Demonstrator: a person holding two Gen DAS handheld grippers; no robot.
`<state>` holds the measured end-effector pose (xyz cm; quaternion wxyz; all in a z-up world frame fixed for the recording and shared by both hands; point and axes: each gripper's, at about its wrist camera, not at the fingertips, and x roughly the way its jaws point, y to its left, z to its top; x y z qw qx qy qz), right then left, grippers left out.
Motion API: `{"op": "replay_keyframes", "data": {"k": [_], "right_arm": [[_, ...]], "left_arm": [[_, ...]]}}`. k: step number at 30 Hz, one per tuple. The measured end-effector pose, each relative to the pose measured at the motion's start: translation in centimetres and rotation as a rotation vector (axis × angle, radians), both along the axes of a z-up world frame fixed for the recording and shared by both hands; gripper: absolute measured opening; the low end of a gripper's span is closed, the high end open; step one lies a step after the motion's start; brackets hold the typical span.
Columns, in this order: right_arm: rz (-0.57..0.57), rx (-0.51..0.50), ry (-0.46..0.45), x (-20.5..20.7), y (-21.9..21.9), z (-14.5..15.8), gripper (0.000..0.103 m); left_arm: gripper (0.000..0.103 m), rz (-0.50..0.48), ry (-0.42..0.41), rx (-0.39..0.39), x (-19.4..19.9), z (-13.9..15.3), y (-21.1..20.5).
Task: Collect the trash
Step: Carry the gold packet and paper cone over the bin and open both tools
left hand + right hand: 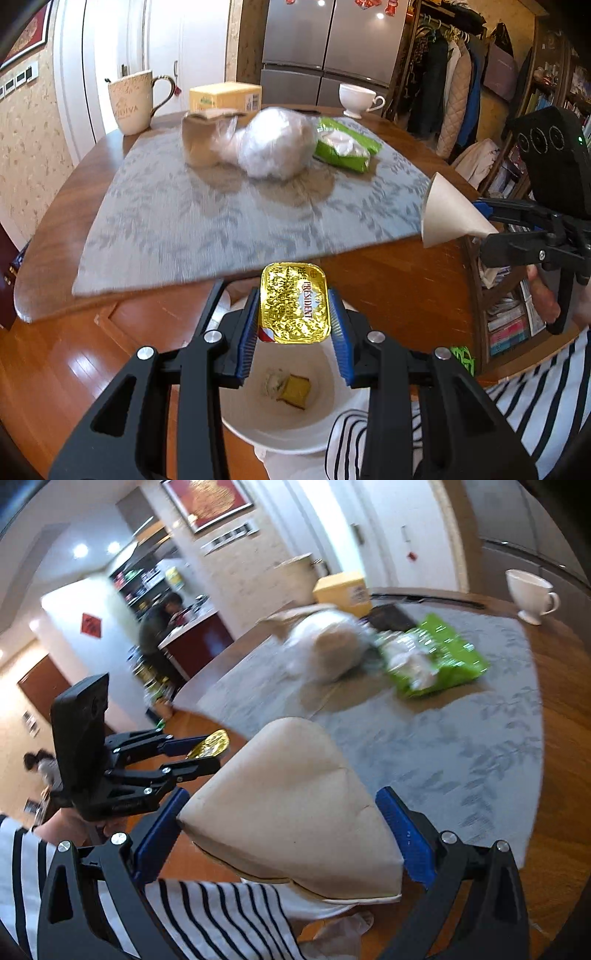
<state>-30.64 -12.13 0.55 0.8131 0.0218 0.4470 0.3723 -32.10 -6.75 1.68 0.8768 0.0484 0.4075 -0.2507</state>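
Observation:
My left gripper [295, 314] is shut on a gold foil butter packet [293, 302] and holds it over a white bin [240, 424] beside the table's near edge. The bin holds a few scraps. My right gripper [280, 834] is shut on a squashed tan paper cup [288, 808], which also shows in the left wrist view [447, 212] off the table's right edge. On the grey placemat [207, 225] lie a clear plastic bag [275, 144], a brown cardboard piece [201, 138] and a green wrapper [345, 146]. The left gripper [207, 755] shows in the right wrist view.
A Godiva mug [131, 101], a yellow box [225, 96] and a white teacup [356, 99] stand at the back of the round wooden table [399, 277]. A bookshelf [513, 317] stands on the right. The person's striped shirt [535, 398] is close below.

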Motion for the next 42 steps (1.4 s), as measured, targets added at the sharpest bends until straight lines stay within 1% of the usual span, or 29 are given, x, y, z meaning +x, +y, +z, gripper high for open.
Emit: {"op": "replay_keyframes", "data": {"k": [4,8,12,14,20,24,27,29,32,39,42], "right_arm": [[0.043,-0.019,0.043,-0.7,1.1,-1.3,0.098],[0.058,-0.08,0.057,-1.4,2.3,-3.2,0.098],[0.056,-0.142,0.068,-1.9,3.2,-5.4,0.098],[0.054,-0.191,0.063,-2.4,4.0,-6.9,0.098],[0.0,-0.287,0.068,-2.5,5.8,-11.2,0.098],[-0.03,-0.306,0.095,-2.6,6.4,-13.8,0.098],[-0.064,-0.325,0.105,-2.3,6.9,-15.4,0.098],[-0.082,-0.312,0.124,-1.8,6.7,-15.8,0.098],[-0.107,-0.291,0.145,-1.2,6.8,-16.3,0.098],[-0.134,-0.302,0.139,-1.1,7.0,-17.0,0.098],[-0.134,-0.32,0.128,-1.2,7.1,-17.2,0.098]], "left_arm": [[0.037,0.02,0.042,0.018,-1.0,-1.3,0.5],[0.037,0.044,0.087,0.049,-1.5,-3.3,1.1],[0.037,0.069,0.153,0.073,-1.4,-6.1,1.5],[0.037,0.084,0.184,0.099,-1.3,-7.7,1.7],[0.037,0.109,0.258,0.163,-0.7,-12.3,1.9],[0.037,0.121,0.308,0.156,0.0,-14.5,2.4],[0.037,0.117,0.313,0.182,0.5,-15.4,2.3],[0.037,0.112,0.313,0.201,0.8,-15.9,2.2],[0.037,0.116,0.323,0.199,1.3,-16.4,2.4],[0.037,0.084,0.32,0.213,2.3,-16.7,2.0],[0.037,0.072,0.331,0.202,2.7,-16.7,2.0]]}}
